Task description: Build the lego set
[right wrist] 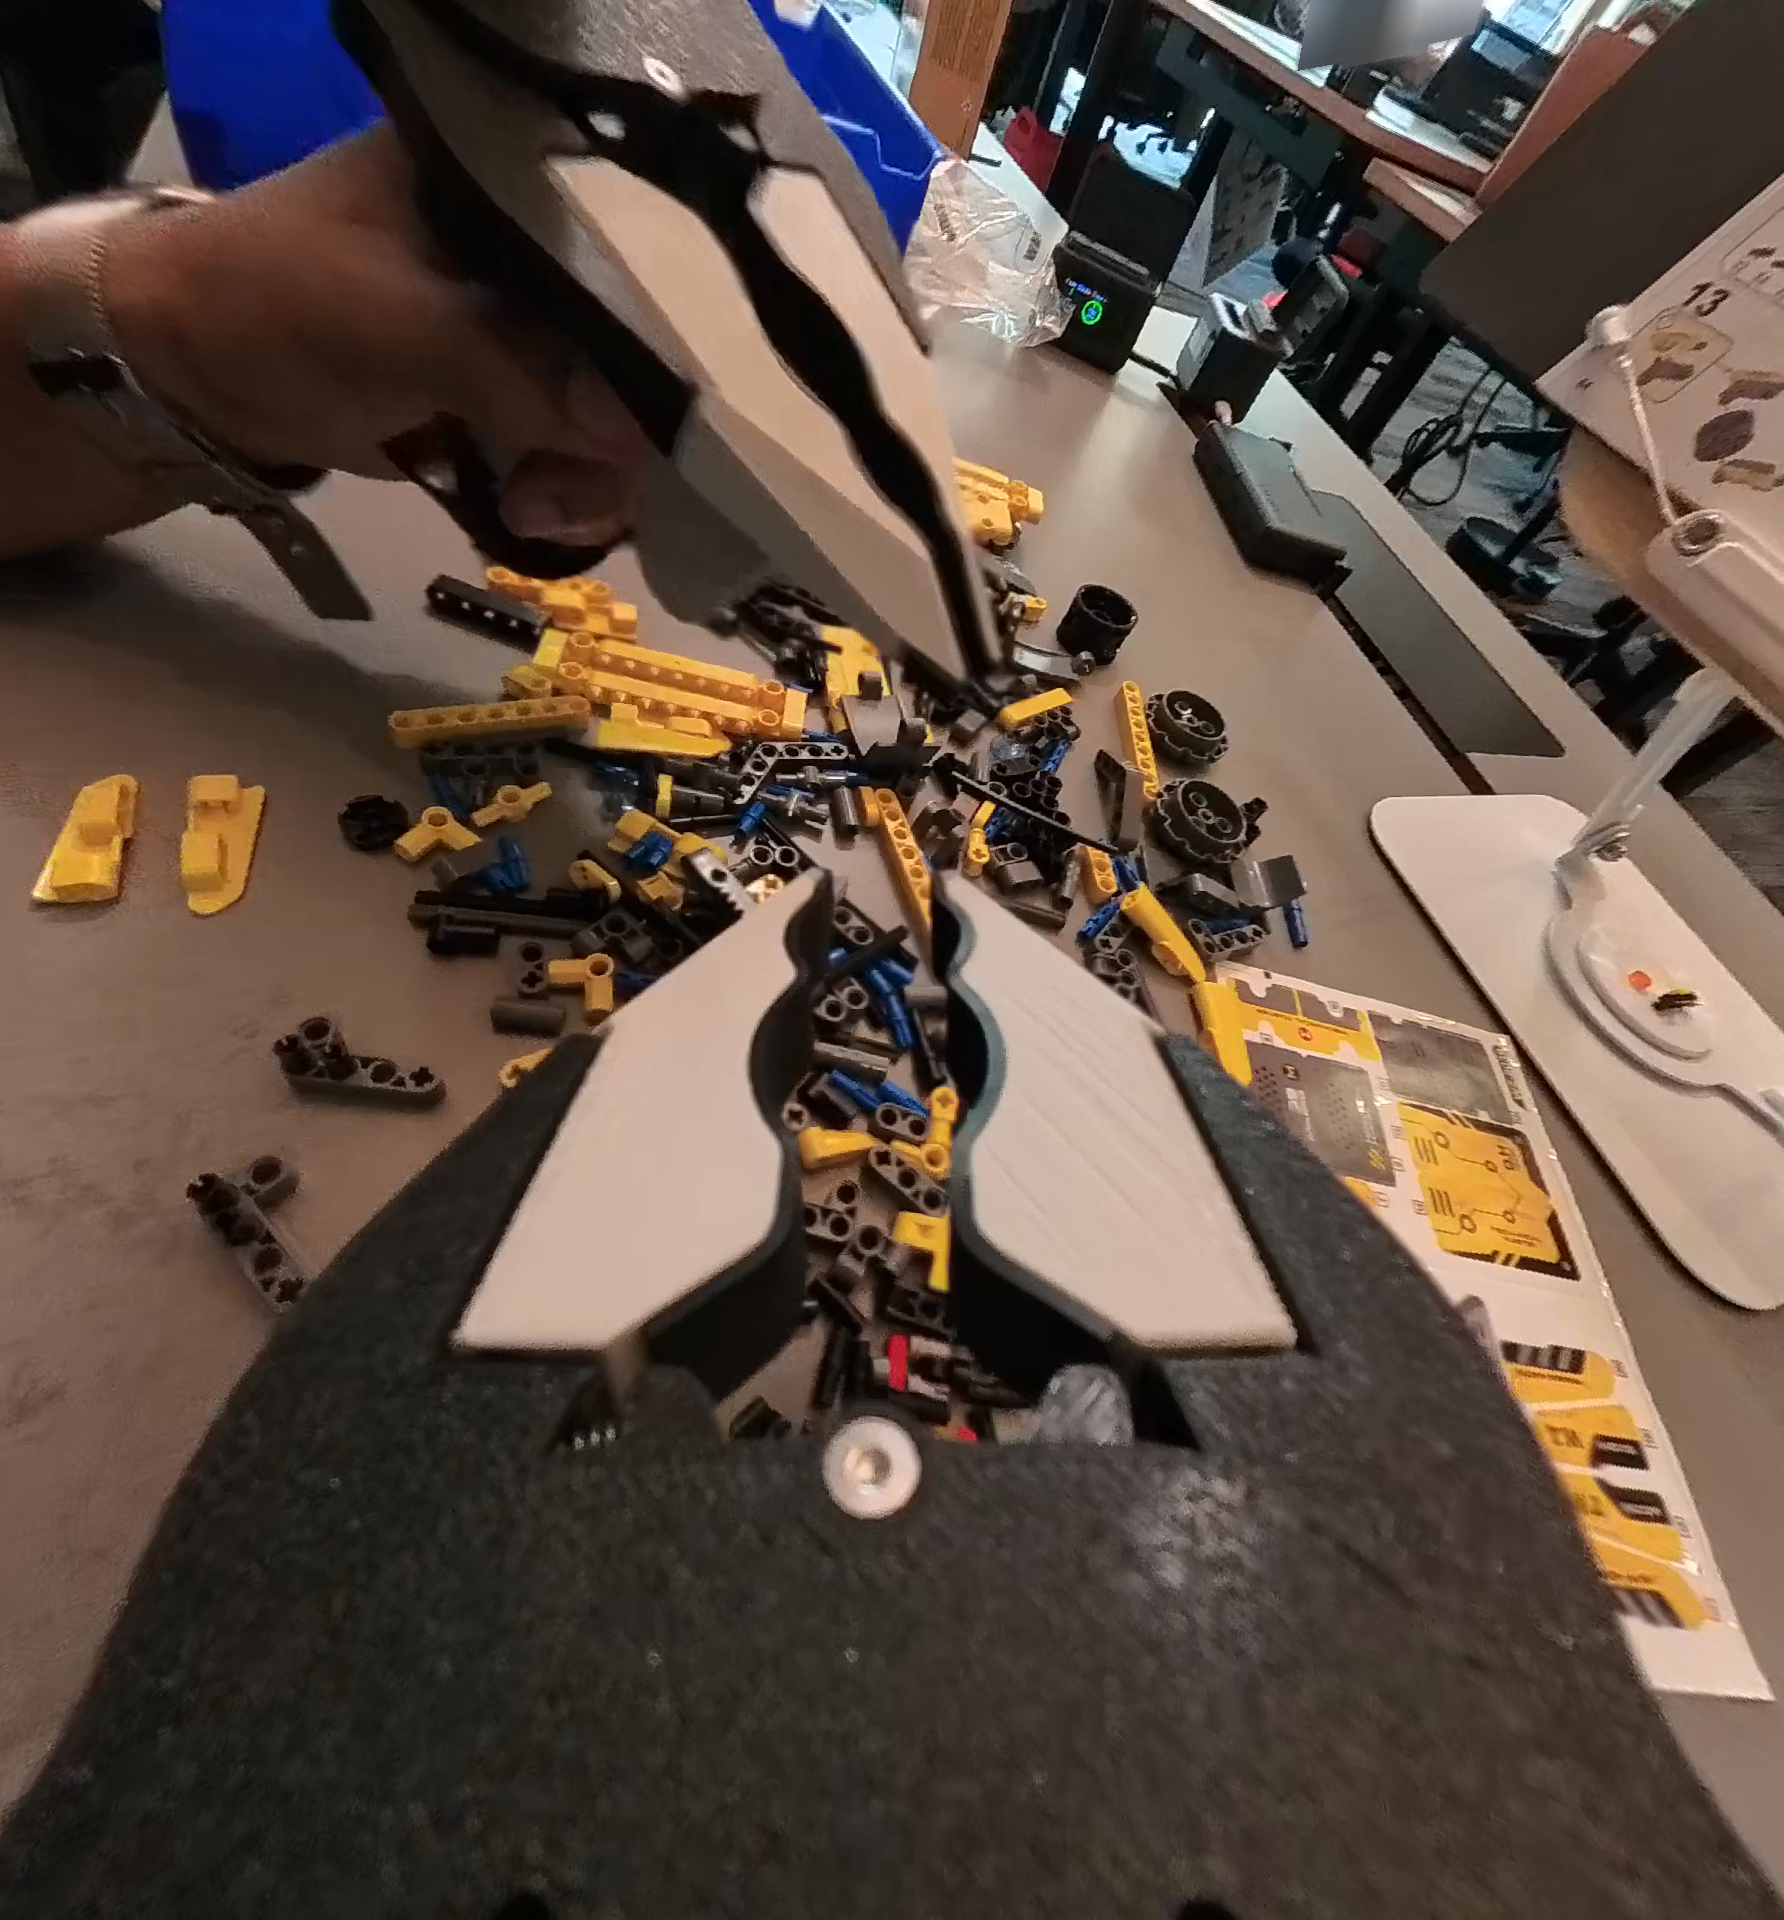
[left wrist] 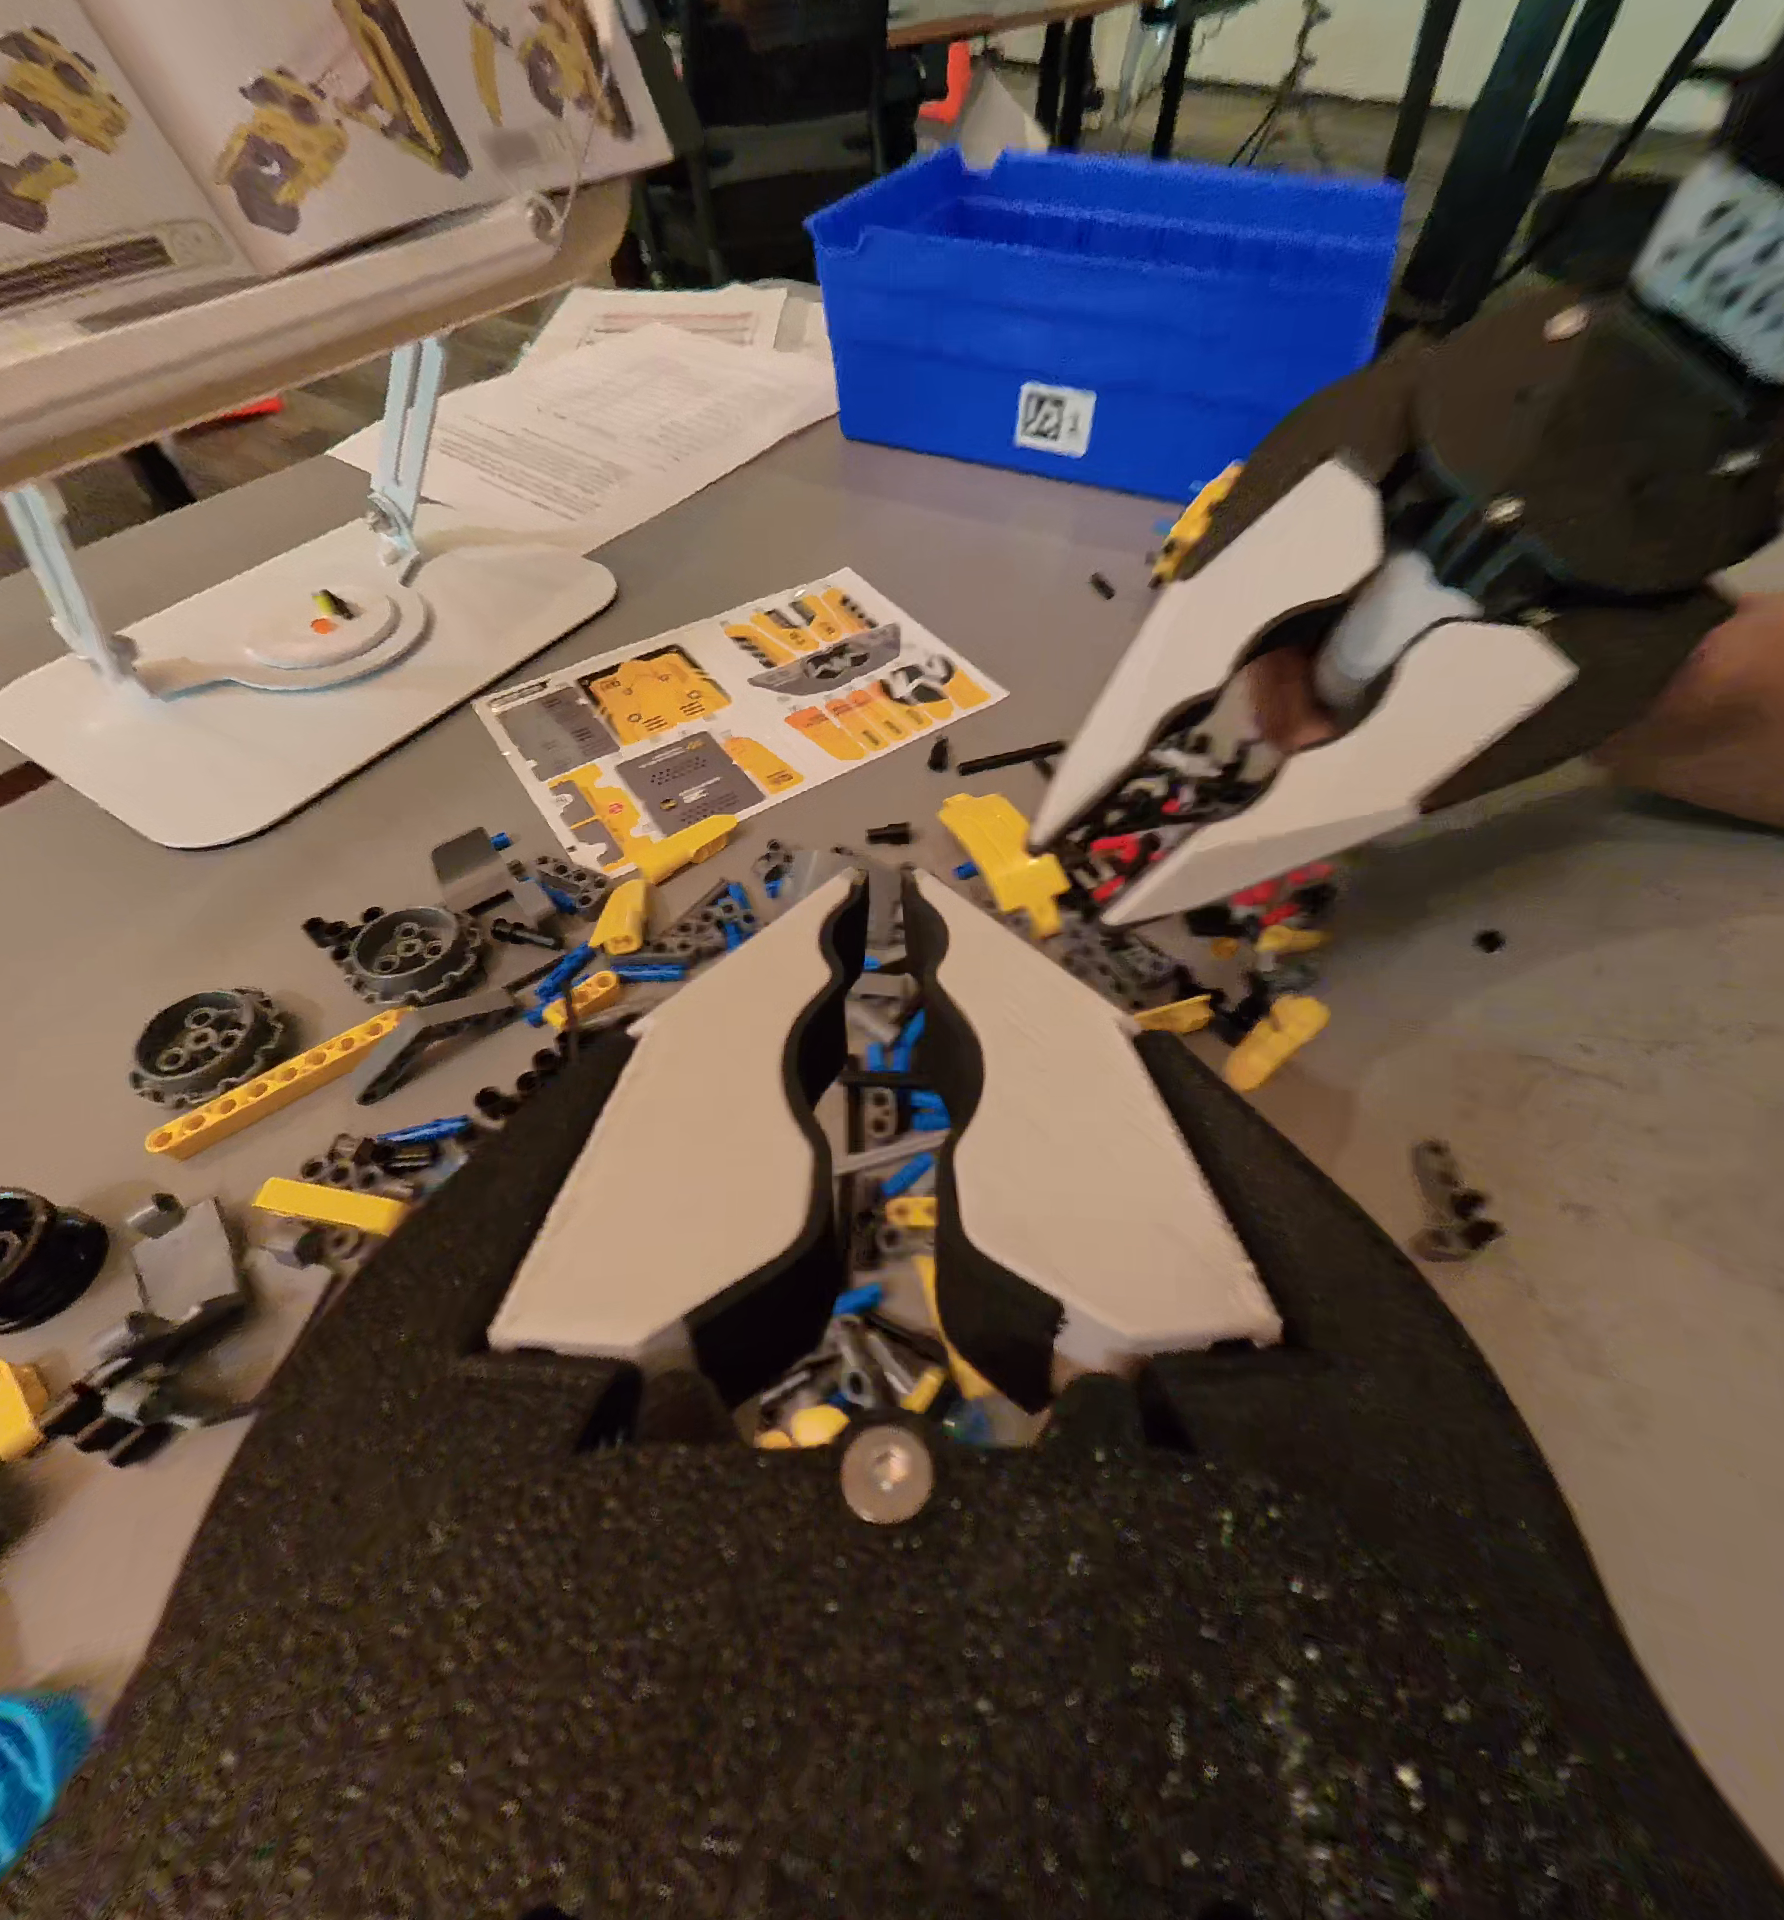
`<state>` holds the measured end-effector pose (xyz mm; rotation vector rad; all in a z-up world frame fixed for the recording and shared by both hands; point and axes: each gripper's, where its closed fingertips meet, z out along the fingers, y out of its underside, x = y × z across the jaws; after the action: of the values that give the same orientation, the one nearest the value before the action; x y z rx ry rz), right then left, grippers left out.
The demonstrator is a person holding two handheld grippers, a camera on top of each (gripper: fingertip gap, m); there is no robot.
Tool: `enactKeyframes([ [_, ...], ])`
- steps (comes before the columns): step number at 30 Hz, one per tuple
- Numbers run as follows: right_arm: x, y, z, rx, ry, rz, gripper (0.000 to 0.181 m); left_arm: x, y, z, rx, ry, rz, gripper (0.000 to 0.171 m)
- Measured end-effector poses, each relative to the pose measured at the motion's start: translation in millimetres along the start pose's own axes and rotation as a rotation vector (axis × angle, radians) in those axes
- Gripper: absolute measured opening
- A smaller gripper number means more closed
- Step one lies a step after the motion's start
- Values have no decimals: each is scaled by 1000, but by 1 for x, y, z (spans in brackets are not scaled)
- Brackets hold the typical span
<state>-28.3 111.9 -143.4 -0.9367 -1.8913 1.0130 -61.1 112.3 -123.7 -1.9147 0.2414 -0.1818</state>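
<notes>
Left wrist view: The left tongs [left wrist: 880, 878] hang over a pile of small building parts [left wrist: 659, 966] on the grey tabletop [left wrist: 1646, 1091]. The tips stand narrowly apart, with a thin grey piece visible in the gap; whether they pinch it cannot be told. The right tongs [left wrist: 1070, 878] enter from the right, tips spread, pointing down at a curved yellow panel [left wrist: 1002, 847] and red and black parts beside it. Nothing is seen between these tips. A blue bin [left wrist: 1106, 322] stands at the far edge; its inside is only partly in view and no contents show. A sticker sheet [left wrist: 742, 717] lies between the bin and the pile. A white stand [left wrist: 296, 665] carries an open instruction booklet [left wrist: 275, 114]; two tiny parts lie on its round base plate. Toothed black wheels [left wrist: 207, 1044] lie left of the pile.

Right wrist view: The right tongs [right wrist: 880, 883] hover above the pile, tips slightly apart and holding nothing. The left tongs [right wrist: 976, 665] reach down into the far side of the pile, tips nearly together. Two yellow shell pieces [right wrist: 150, 842] lie apart at left. A crumpled clear bag [right wrist: 981, 260] lies near the bin.
</notes>
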Motion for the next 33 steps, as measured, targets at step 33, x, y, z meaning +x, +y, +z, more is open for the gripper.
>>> enactKeyframes([
  [33,-4,-12,-9,51,25,-4,18,114,123,-70,-381,171,56,7],
])
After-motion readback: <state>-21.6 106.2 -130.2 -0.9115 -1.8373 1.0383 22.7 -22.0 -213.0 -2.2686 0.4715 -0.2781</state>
